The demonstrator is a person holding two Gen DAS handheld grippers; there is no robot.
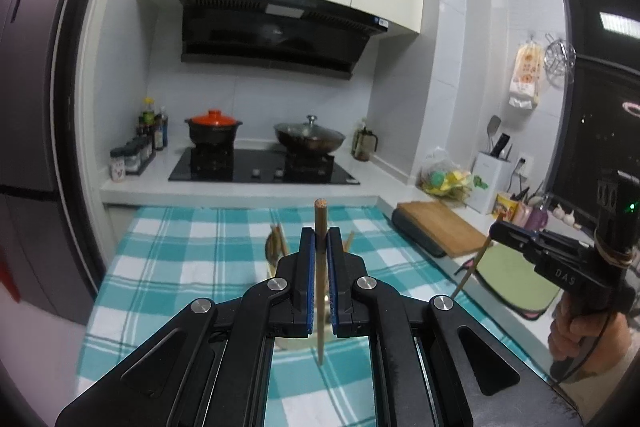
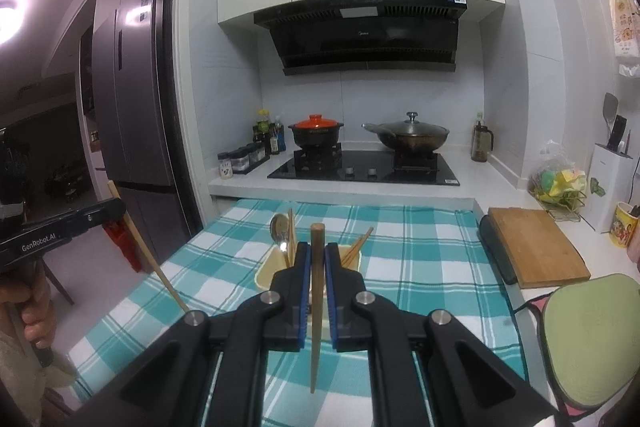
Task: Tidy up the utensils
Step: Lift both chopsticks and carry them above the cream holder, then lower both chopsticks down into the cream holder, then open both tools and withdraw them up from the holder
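The left gripper's fingers [image 1: 333, 247] are closed tight on one upright wooden chopstick [image 1: 320, 227], and the right gripper's fingers [image 2: 306, 267] are likewise clamped on a second chopstick [image 2: 317, 267], both sticks being held above the table [image 2: 420, 259]. Just beyond the fingertips a pale utensil holder [image 2: 269, 269] is seen already loaded with a spoon [image 2: 279, 227] and more chopsticks, so the task is judged well advanced, with the two held sticks left to be dropped in. A teal checked cloth is spread under everything, and beyond it a stove, two pots and a range hood are found in a small kitchen.
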